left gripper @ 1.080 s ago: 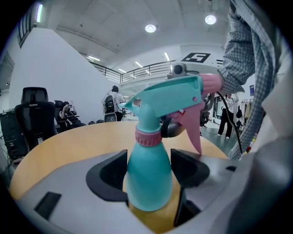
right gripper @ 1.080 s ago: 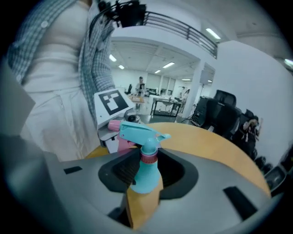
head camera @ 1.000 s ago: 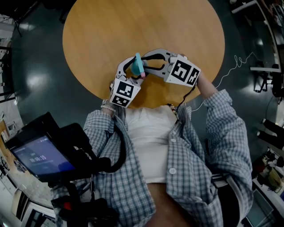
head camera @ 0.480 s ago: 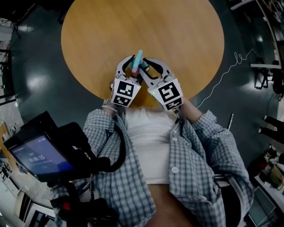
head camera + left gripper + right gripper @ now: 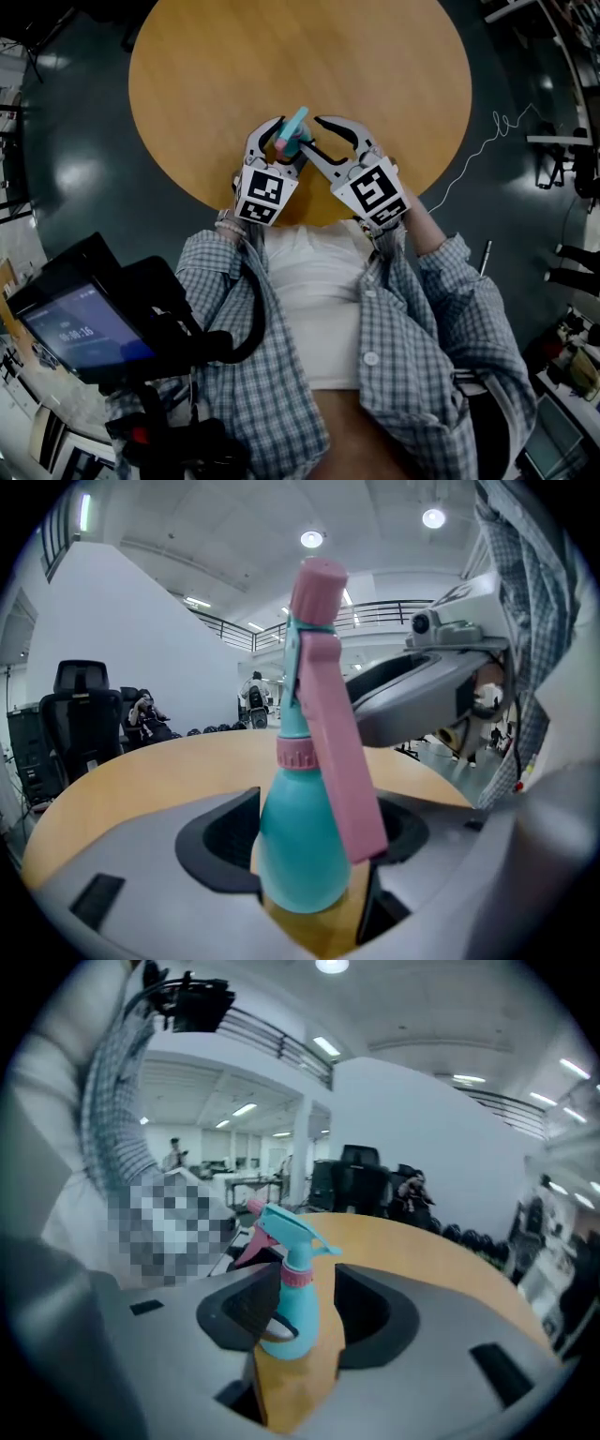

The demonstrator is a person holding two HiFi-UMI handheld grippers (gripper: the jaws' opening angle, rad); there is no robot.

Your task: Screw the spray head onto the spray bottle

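Note:
A teal spray bottle (image 5: 293, 127) stands near the front edge of the round wooden table (image 5: 300, 56). Its pink-and-teal spray head (image 5: 314, 630) sits on the neck above a pink collar (image 5: 298, 754). My left gripper (image 5: 281, 142) is shut on the bottle's teal body (image 5: 298, 846) and holds it upright. My right gripper (image 5: 315, 138) reaches in from the right. Its jaws are opening, with the bottle (image 5: 298, 1312) and its collar (image 5: 298, 1277) between them and a gap at the right pad. The spray head (image 5: 286, 1227) points left in the right gripper view.
Dark glossy floor surrounds the table. A black device with a lit screen (image 5: 89, 328) sits at the lower left. A thin white cable (image 5: 487, 141) lies on the floor to the right. Office chairs (image 5: 84, 719) stand beyond the table's far side.
The right gripper swung from lying across on the right to more upright, then back a little right, and its jaws have spread wider. The spray nozzle turned. The left gripper stayed put.

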